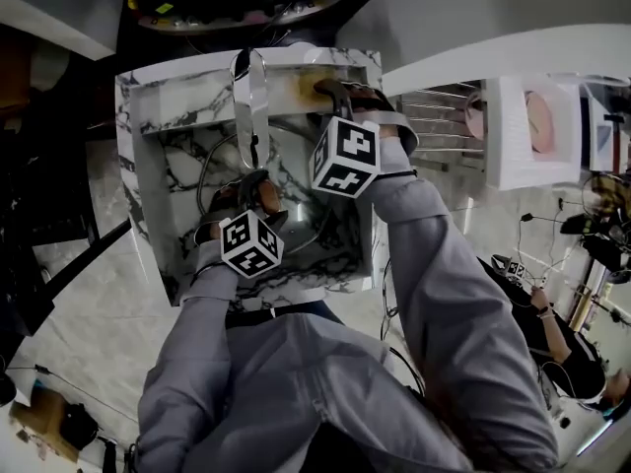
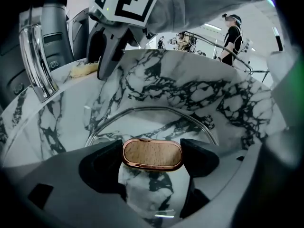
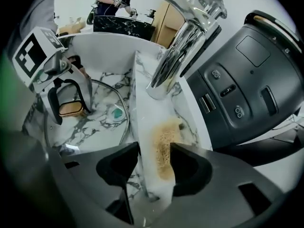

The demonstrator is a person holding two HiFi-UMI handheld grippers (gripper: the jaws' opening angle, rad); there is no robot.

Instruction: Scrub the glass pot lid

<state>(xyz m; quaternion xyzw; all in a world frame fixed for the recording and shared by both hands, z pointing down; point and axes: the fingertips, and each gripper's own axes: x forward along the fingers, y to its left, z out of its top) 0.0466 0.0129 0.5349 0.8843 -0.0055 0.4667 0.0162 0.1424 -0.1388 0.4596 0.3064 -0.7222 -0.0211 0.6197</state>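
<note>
The only print in sight is the black-and-white square pattern on the cube of the left tool point(image 1: 250, 243) and on the cube of the right tool point(image 1: 345, 156); no letters or brand can be read on them. A dark machine point(image 3: 247, 84) beside the tap point(image 3: 183, 42) carries a few buttons with tiny symbols, too small to read. The glass lid point(image 2: 142, 125) lies inside the white marble sink point(image 1: 148, 146), its clear dome hard to tell from the veined stone beneath (only the metal rim gives its outline). The left tool point(image 2: 151, 161) is pinching the lid's knob point(image 2: 152, 152), a wooden oval with a copper-coloured edge, one jaw pressed against each end. The right tool point(image 3: 154, 163) is up at the sink's back ledge point(image 3: 142, 108) near the tap, its jaws spread with a yellow-brown sponge point(image 3: 164, 144) lying between them; the sponge's near end is cut off behind the jaws. A small teal spot point(image 3: 116, 113) shows under the lid, and what it is cannot be made out. From the head view, grey sleeves point(image 1: 463, 294) cover much of the sink's front.
</note>
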